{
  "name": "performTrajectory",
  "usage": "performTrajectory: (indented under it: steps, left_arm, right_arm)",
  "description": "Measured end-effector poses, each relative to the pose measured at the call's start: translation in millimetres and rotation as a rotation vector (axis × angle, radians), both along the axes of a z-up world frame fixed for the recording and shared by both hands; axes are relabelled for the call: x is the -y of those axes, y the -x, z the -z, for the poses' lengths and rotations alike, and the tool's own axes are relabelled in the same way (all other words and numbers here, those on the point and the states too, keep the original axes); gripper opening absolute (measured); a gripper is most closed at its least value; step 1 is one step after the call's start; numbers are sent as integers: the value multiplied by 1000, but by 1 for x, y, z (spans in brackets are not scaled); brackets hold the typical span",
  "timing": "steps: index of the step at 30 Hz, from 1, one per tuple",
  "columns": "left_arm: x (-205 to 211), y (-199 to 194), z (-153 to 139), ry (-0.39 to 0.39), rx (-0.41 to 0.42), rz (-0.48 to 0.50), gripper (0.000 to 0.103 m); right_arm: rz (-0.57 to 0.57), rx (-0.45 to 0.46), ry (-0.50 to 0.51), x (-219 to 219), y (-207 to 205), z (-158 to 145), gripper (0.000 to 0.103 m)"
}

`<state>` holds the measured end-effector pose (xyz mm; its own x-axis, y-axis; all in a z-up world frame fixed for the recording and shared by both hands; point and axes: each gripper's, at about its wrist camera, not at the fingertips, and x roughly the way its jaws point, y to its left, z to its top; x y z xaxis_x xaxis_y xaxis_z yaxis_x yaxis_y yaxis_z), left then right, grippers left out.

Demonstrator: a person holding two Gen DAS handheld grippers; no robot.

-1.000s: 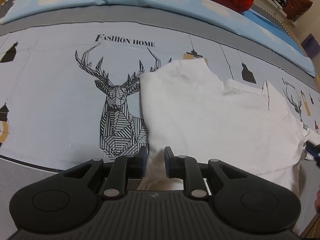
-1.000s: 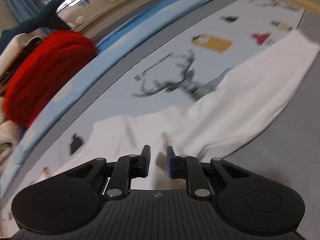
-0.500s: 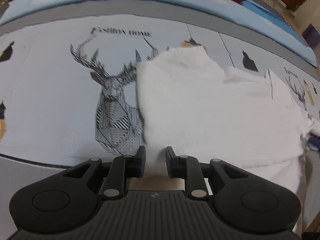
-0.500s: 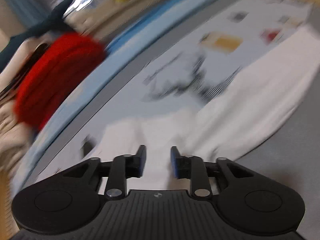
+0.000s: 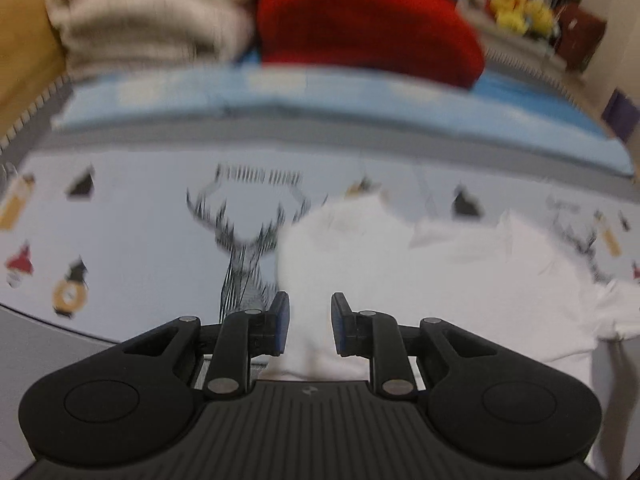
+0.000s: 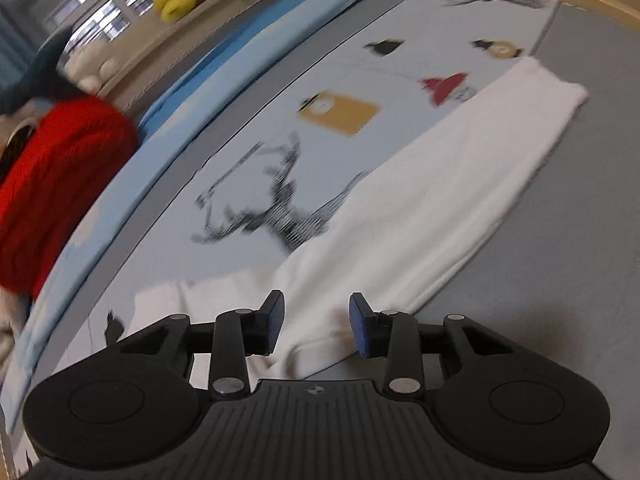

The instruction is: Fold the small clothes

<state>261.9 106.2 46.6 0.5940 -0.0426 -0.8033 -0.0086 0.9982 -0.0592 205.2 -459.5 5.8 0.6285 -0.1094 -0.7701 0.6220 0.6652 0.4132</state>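
Observation:
A white garment (image 5: 440, 280) lies spread flat on a pale mat printed with deer (image 5: 140, 220). Above its near left edge hangs my left gripper (image 5: 308, 320), tilted downward, its blue pads a small gap apart with nothing pinched; the cloth shows below the gap. In the right wrist view the garment (image 6: 440, 184) runs as a long white band toward the far right, partly over the mat's grey border (image 6: 580, 220). My right gripper (image 6: 316, 320) is over the near end of that band. Its jaws are opening, and the cloth lies under them, not pressed by the pads.
Behind the mat runs a light blue pad (image 5: 320, 96). On it sit a folded red blanket (image 5: 360, 20) and a beige knit pile (image 5: 152, 20). Yellow plush toys (image 5: 516, 8) sit at the far right. The red blanket (image 6: 52, 184) is at left in the right wrist view.
The left gripper has lifted and drawn back, so the garment looks smaller and the folded piles come into view. The right gripper's pads have spread wider and it has shifted sideways along the garment.

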Motion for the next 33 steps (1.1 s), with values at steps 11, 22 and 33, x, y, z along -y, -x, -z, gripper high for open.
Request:
performTrajectory:
  steps: [11, 22, 33]
  left_arm:
    - [57, 41, 32, 79, -22, 67, 60]
    - [61, 15, 38, 77, -16, 111, 60]
    - [26, 16, 35, 78, -9, 93, 60]
  right_arm:
    - [182, 43, -13, 111, 57, 12, 38]
    - [326, 105, -69, 180, 53, 64, 38]
    - [422, 107, 84, 178, 23, 69, 3]
